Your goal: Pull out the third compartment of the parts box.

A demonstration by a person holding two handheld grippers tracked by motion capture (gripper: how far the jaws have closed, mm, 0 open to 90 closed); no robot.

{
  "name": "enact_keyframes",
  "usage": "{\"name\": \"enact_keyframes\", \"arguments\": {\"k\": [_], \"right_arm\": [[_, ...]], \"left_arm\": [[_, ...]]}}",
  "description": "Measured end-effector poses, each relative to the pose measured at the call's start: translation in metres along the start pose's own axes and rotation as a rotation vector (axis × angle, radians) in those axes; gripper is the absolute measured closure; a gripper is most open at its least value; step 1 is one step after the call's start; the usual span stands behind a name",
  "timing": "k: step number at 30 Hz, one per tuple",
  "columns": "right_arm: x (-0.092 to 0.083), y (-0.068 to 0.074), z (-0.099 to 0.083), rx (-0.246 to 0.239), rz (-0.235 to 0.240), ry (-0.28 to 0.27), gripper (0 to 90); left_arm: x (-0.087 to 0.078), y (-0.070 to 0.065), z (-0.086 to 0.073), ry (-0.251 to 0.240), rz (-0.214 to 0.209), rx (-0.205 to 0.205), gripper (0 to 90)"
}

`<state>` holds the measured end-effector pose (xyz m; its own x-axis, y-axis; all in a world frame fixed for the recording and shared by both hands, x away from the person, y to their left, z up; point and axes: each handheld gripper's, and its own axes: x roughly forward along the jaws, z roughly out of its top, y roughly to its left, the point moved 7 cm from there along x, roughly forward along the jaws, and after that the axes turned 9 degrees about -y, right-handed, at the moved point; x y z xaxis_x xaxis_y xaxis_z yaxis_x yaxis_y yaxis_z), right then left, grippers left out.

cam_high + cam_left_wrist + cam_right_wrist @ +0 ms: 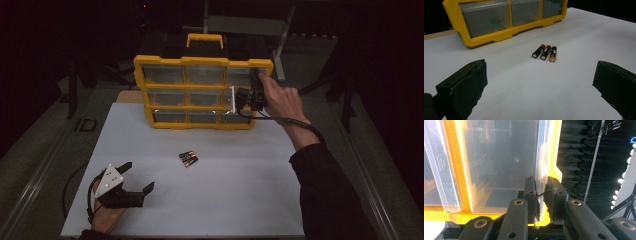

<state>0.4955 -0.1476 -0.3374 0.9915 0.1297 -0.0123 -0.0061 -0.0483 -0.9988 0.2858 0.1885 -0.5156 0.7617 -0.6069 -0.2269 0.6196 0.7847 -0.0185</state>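
Note:
A yellow organizer [200, 61] with clear plastic drawers stands upright at the far side of the white table [250, 200]. My right gripper [235, 100] reaches it from the right and is shut on the thin edge of a clear drawer [499, 162] in the right-hand column, middle row; in the right gripper view the pads of the right gripper [541, 183] pinch that clear wall beside the yellow frame [449, 170]. Three batteries [188, 158] lie side by side mid-table. My left gripper [139, 176] rests at the near left, open and with nothing between its jaws, pointing toward the batteries [545, 52].
The organizer's yellow carry handle [204, 39] stands up on top. A metal stand [280, 45] rises behind the table at the right. The surroundings are dark. The organizer's lower frame [499, 36] sits beyond the batteries in the left gripper view.

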Motion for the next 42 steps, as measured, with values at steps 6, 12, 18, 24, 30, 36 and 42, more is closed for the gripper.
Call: {"name": "enact_keyframes", "arguments": {"k": [6, 12, 18, 24, 30, 36, 42], "right_arm": [[-0.001, 0.000, 0.001, 0.004, 0.002, 0.004, 79.2], [-0.003, 0.002, 0.001, 0.006, 0.003, 0.000, 79.2], [-0.005, 0.002, 0.003, 0.005, 0.007, -0.006, 79.1], [-0.010, 0.001, 0.003, 0.005, 0.006, -0.012, 79.2], [-0.014, 0.001, 0.003, 0.011, 0.006, -0.023, 79.2], [-0.021, 0.001, 0.003, 0.013, 0.006, -0.029, 79.2], [-0.026, 0.001, 0.004, 0.008, 0.006, -0.039, 79.2]], "left_arm": [[0.000, 0.000, 0.000, 0.000, 0.001, 0.000, 0.1], [0.000, 0.000, 0.000, 0.001, 0.000, 0.003, 0.1], [0.000, 0.000, 0.000, 0.001, 0.000, 0.003, 0.1], [0.000, 0.000, 0.000, 0.002, 0.000, 0.004, 0.1], [0.000, 0.000, 0.000, 0.003, 0.000, 0.004, 0.1], [0.000, 0.000, 0.000, 0.004, -0.001, 0.006, 0.1], [0.000, 0.000, 0.000, 0.004, 0.000, 0.006, 0.1]]}}
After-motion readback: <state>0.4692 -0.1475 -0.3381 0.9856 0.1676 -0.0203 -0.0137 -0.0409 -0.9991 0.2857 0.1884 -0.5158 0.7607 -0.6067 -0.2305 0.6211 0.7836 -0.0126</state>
